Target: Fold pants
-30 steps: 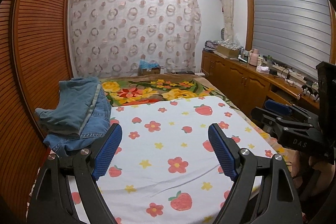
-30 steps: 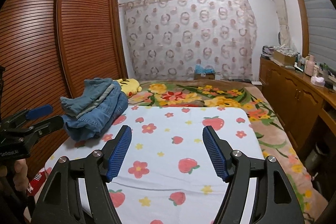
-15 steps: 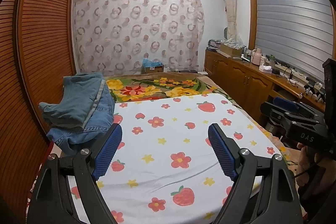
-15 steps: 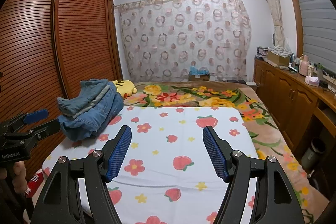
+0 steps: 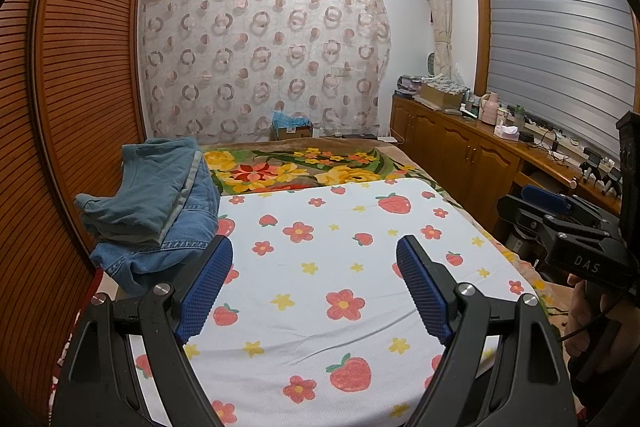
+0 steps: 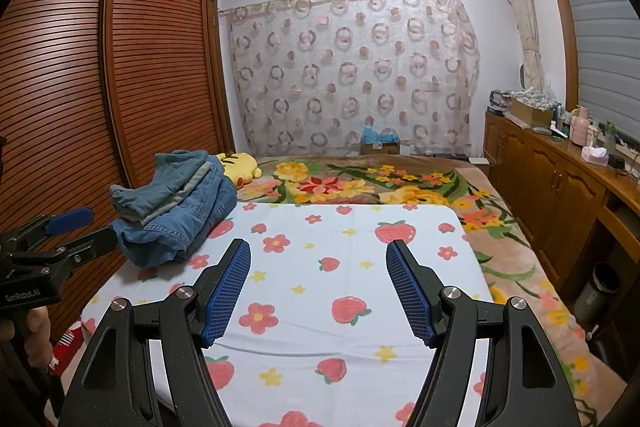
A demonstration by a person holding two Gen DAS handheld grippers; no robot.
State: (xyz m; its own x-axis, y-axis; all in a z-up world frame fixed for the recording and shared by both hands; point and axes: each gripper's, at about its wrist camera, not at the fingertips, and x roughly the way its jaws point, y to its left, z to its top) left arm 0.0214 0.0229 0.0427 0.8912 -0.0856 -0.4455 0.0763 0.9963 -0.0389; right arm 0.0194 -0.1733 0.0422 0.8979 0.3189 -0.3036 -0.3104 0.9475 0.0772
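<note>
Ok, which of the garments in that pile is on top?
The lighter teal garment is on top, with a grey band along its edge. The darker blue jeans lie under it, on the strawberry sheet.

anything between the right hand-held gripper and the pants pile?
Only bare strawberry sheet. In the right wrist view, the open right hand-held gripper hovers apart from the denim pants pile, nothing in the way.

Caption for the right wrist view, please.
Open right gripper above strawberry sheet; jeans pile at left, unfolded; left gripper open beside it.
</note>
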